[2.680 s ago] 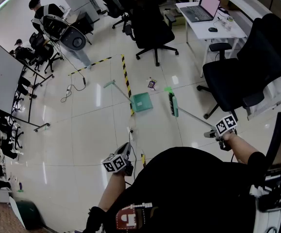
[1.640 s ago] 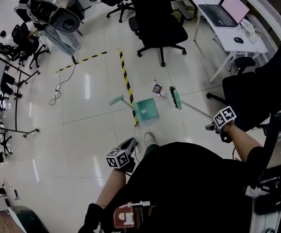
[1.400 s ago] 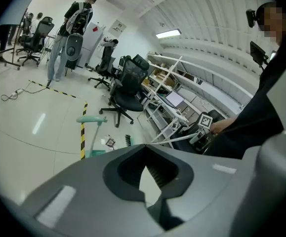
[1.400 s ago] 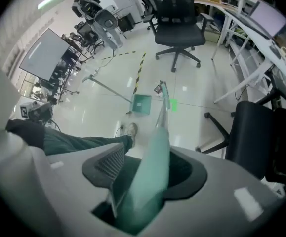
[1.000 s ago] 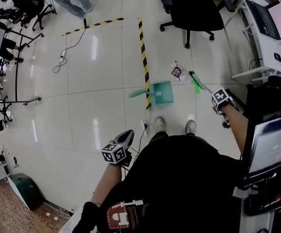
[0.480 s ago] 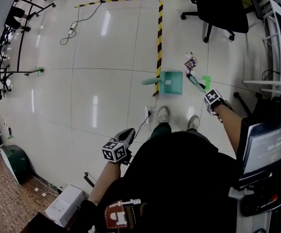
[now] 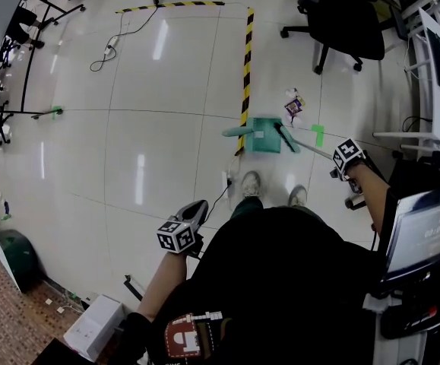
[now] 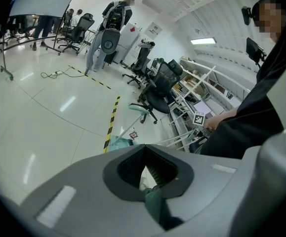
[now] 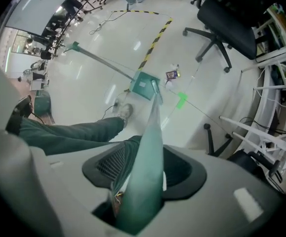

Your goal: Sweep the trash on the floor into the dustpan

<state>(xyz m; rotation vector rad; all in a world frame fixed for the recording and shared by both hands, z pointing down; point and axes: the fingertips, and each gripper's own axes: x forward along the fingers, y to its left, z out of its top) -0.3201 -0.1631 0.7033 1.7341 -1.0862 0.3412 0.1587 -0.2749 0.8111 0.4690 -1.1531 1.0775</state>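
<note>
Office floor [image 7: 166, 150] of glossy white tiles, crossed by a yellow-and-black tape line [image 7: 246, 59]; an office chair [image 7: 341, 14] stands beyond it, well apart from the work area. The dustpan [image 7: 265, 137] — green, with a long handle slanting up and away from the pan — rests on the floor just beside the tape line, in front of the person's shoes [image 7: 251, 182]. The trash [image 7: 293, 106], a small crumpled wrapper, lies on the tiles near the pan's far right corner, outside it. A green floor mark [image 7: 318, 134] sits just right of the pan.

The right gripper [image 9: 147, 157] is clenched on the teal handle of the broom [image 7: 303, 144]; the handle runs from the jaws down to the broom head, which sits at the dustpan's right edge, near the trash.

The left gripper [image 8: 144, 152] hangs low at the person's left side, well apart from pan and broom — its jaws meet at the tips and grasp nothing; only a trouser leg shows through the gap behind them.
</note>
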